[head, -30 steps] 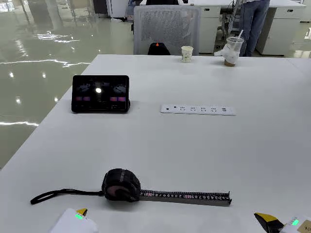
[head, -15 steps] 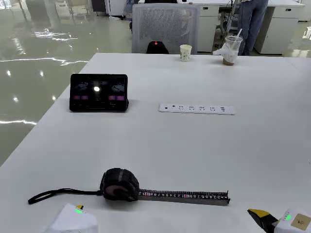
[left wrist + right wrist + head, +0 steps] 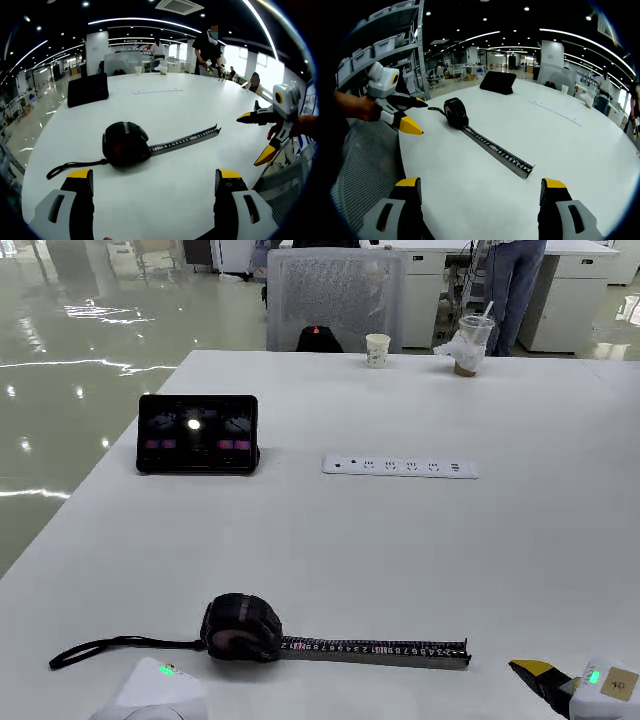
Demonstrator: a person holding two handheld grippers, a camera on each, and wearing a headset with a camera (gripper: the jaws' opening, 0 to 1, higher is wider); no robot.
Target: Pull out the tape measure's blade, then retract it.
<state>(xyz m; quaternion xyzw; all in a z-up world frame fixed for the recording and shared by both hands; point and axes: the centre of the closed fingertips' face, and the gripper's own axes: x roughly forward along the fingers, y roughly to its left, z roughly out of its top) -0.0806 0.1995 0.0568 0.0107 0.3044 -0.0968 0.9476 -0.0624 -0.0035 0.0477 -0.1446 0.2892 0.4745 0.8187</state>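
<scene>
A black tape measure (image 3: pixel 240 628) lies on the white table (image 3: pixel 400 540) near its front edge. Its blade (image 3: pixel 375 649) is out to the right and lies flat, and its strap (image 3: pixel 110 646) trails left. My left gripper (image 3: pixel 154 175) stands open just short of the case (image 3: pixel 125 144), touching nothing. My right gripper (image 3: pixel 480 183) is open too, with the blade's end (image 3: pixel 524 170) a little ahead of it. In the head view the left gripper (image 3: pixel 160 690) sits at the bottom left and the right gripper (image 3: pixel 540 680) at the bottom right, both apart from the tape.
A dark tablet (image 3: pixel 197 433) stands at the left and a white power strip (image 3: pixel 400 466) lies mid-table. A paper cup (image 3: pixel 377 349) and a plastic cup (image 3: pixel 472 344) sit at the far edge by a mesh chair (image 3: pixel 335 300). A person (image 3: pixel 515 280) stands beyond.
The head view has shifted slightly. The tape measure and its blade lie as before. Both grippers have drawn back a little toward the bottom edge.
</scene>
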